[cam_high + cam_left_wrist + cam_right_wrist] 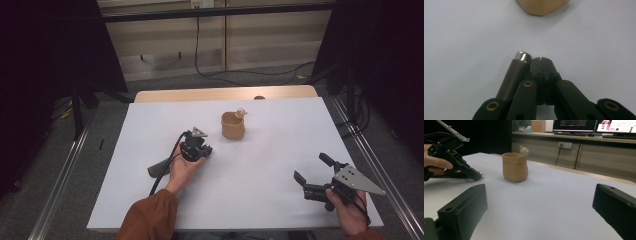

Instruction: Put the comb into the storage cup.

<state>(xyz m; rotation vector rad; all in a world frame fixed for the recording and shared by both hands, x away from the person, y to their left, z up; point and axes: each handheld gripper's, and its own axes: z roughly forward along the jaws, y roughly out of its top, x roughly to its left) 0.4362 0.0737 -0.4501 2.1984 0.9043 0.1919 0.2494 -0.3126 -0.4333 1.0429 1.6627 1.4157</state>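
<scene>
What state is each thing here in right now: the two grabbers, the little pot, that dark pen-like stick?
Left gripper: fingers shut together, nothing between them.
Right gripper: fingers wide open, empty.
Tan pot: upright on the white table, untouched, small figure on its rim.
Dark stick: lying beside the left gripper's fingers.

One tan cup [233, 126] stands ahead of the left gripper [202, 150], with one small figure [241, 112] on its rim. One dark metal-tipped cylinder [515, 72] lies just beside that gripper's closed jaws. Two grippers are present, counting the right gripper [312, 171]. Two monitors [594, 125] stand far beyond it.
</scene>
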